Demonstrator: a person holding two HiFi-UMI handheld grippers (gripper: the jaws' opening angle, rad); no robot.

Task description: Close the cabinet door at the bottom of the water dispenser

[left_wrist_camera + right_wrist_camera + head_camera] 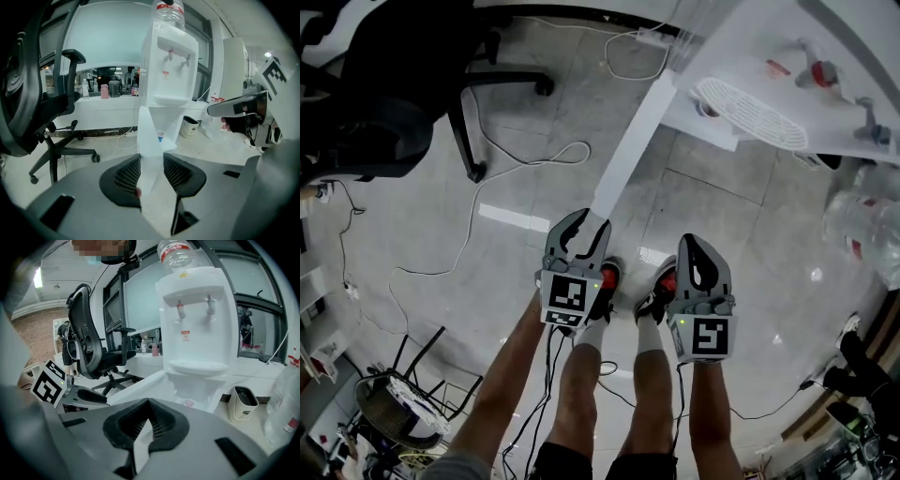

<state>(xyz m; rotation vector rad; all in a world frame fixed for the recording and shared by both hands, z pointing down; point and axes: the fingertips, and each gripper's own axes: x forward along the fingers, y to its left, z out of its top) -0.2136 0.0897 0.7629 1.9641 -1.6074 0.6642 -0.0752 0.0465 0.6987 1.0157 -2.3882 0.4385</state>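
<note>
Left gripper view: the cabinet door [150, 136] is gripped edgewise between the left gripper [151, 158] fingers, presumably for swinging it shut; the right gripper [149, 403] fingers are closed on nothing.

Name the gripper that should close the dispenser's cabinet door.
Left. The left gripper has the free edge of the open cabinet door between its jaws, ready to swing it shut. The right gripper is shut, empty, beside the door.

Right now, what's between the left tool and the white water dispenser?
The open white cabinet door runs from the left tool to the white water dispenser; left gripper view.
</note>
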